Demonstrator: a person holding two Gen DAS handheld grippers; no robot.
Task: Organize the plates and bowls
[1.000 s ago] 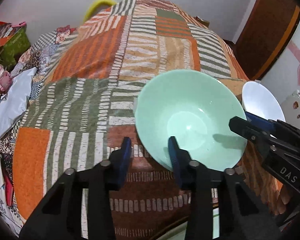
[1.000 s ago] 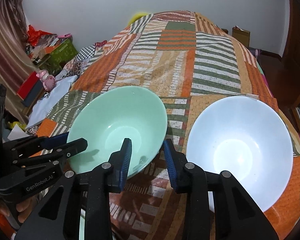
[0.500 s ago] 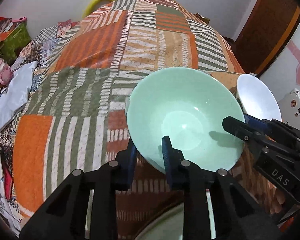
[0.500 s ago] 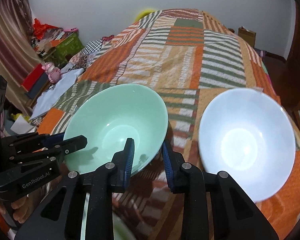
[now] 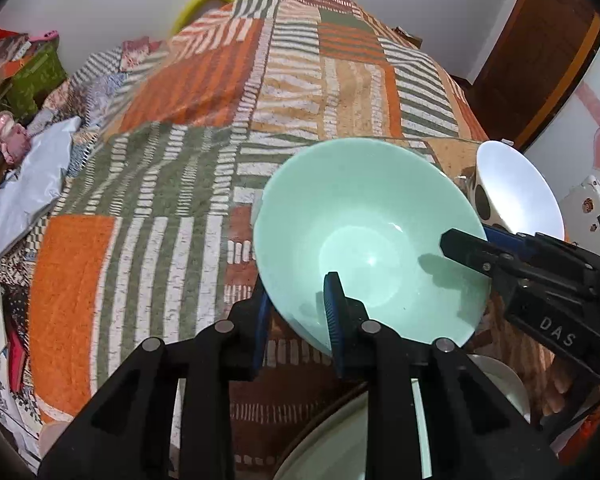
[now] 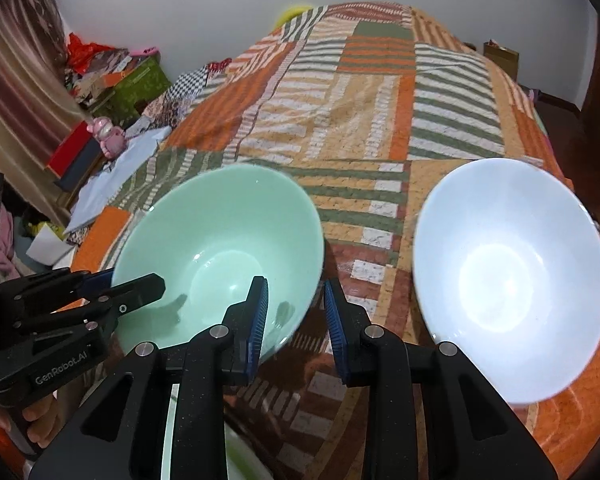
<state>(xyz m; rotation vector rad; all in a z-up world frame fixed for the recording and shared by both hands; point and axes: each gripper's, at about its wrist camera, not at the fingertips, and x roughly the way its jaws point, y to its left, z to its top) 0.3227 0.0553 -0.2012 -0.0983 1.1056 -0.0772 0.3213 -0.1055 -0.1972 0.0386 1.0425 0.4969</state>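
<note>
A mint green bowl (image 5: 364,236) (image 6: 220,236) hangs just above the patchwork bedspread (image 5: 300,80), held by both grippers. My left gripper (image 5: 296,316) is shut on its near rim, one blue pad inside and one outside. My right gripper (image 6: 296,312) is shut on the rim at the bowl's right side, and it reaches in from the right in the left wrist view (image 5: 472,240). The left gripper (image 6: 136,280) shows at the bowl's left in the right wrist view. A white bowl (image 6: 512,280) (image 5: 516,188) with dark spots outside sits to the right on the bedspread.
Pale plates (image 5: 340,440) (image 6: 172,440) lie under the grippers at the bottom edge. Left of the bed are a green box (image 6: 140,84), a pink toy (image 6: 108,136) and loose papers. A dark wooden door (image 5: 540,52) stands at the right.
The left gripper's fingers closed onto the green bowl's rim. The bowl rose off the bedspread with both grippers, and plates came into view beneath.
</note>
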